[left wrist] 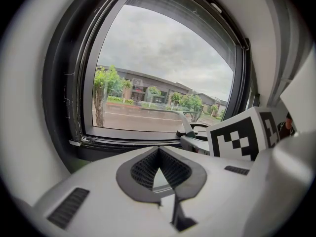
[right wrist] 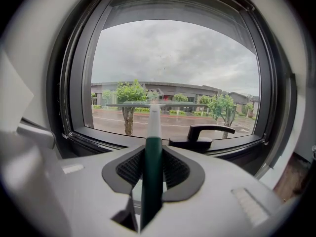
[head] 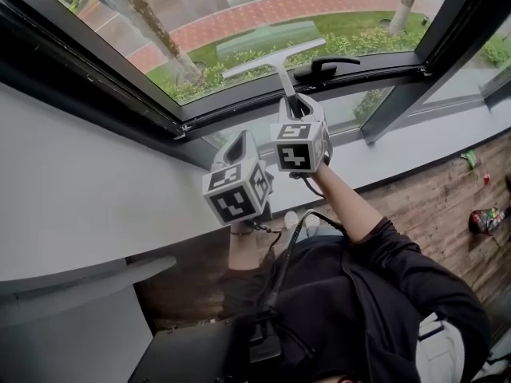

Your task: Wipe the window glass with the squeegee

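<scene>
Head view: we hold two grippers. The right gripper (head: 292,106) holds the one squeegee (head: 273,59), its blade up at the window glass (head: 239,14) (beside one black latch (head: 323,66)). Left gripper view: the left gripper (left wrist: 159,179) has its jaws together, empty. Right gripper view: jaws clamp the squeegee's green handle.

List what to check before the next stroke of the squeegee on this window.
1. Right gripper shut on the squeegee: ok.
2. Squeegee handle centred and straight in the grip: ok.
3. Blade flat against the window glass: cannot tell.
4. Left gripper shut, empty, off to the side of the blade: ok.
5. Sideways path clear: not ok, the window handle sits close by the blade's right end.
</scene>
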### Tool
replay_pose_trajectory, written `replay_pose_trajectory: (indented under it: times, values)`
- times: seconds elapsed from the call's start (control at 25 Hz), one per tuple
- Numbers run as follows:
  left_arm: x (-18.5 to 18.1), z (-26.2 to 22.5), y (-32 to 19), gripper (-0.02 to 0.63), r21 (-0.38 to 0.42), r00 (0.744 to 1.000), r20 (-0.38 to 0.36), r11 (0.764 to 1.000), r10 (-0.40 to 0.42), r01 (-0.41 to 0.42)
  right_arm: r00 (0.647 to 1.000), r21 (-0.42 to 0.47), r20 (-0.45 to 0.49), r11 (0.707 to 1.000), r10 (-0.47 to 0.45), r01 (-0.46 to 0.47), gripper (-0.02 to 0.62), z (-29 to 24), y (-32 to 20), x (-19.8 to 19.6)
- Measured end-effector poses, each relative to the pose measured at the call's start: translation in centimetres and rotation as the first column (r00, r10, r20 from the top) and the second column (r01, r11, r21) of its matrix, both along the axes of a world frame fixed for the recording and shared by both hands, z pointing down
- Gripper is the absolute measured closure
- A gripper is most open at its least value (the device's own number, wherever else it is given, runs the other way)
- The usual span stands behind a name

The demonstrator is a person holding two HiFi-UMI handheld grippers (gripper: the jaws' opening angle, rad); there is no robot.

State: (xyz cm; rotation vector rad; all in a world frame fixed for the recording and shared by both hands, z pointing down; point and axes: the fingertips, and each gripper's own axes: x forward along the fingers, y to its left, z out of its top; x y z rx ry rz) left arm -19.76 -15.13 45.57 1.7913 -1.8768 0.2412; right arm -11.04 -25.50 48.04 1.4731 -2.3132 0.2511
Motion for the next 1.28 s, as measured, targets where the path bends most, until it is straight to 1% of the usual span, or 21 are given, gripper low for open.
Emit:
replay_pose_trajectory:
  times: [0.4, 0.88, 1.28]
  values:
    - [0.0, 0.4, -0.1, 0.607, -0.007, 1.000, -0.005, 1.000, -0.015, 0.015, 1.000, -0.012, -0.007, 1.000, -0.008, 0.008, 0.508, 1.1, -0.3, 0.0]
    - [0.2, 1.0, -0.5, 0.607, -0.022, 1.000, -0.005, 1.000, -0.018, 0.018, 1.000, -0.077, -0.011, 0.997, -0.006, 0.005, 0.508, 3.4, -0.2, 0.6]
    - [0.3, 0.6, -0.8, 0.607, -0.019, 0.999, -0.004, 0.999, -0.040, 0.040, 0.999, -0.090, -0.027, 0.996, -0.027, 0.025, 0.508, 3.9, -0.2, 1.0]
